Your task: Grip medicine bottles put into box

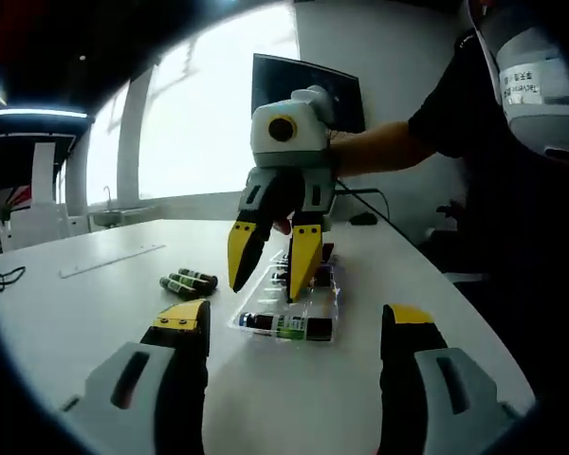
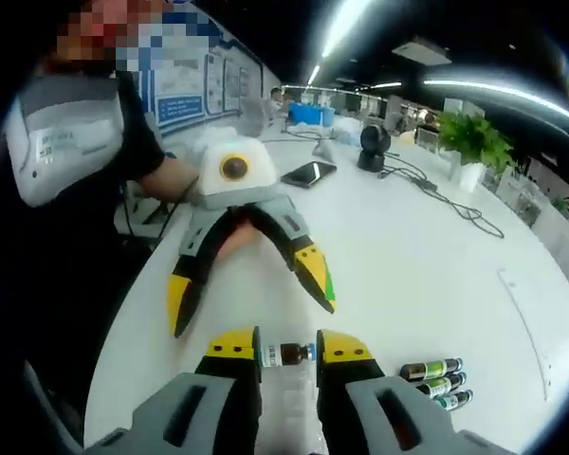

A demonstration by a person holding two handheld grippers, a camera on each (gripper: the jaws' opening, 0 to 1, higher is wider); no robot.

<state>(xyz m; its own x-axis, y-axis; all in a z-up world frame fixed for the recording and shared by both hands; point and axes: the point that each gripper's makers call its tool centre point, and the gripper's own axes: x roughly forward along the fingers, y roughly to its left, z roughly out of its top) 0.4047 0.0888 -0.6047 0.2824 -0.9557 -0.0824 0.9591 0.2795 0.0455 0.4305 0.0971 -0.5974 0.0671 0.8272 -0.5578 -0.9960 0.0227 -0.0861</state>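
While clamping a medicine bottle (image 2: pixel 284 354) crosswise, long axis across the jaws, right claw (image 2: pixel 286 349) hovers directly above the box (image 1: pixel 324 301); left claw (image 1: pixel 294 315) gapes empty nearby.

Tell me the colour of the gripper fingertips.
Yellow, over black fingers; clearest on the right gripper in the left gripper view.
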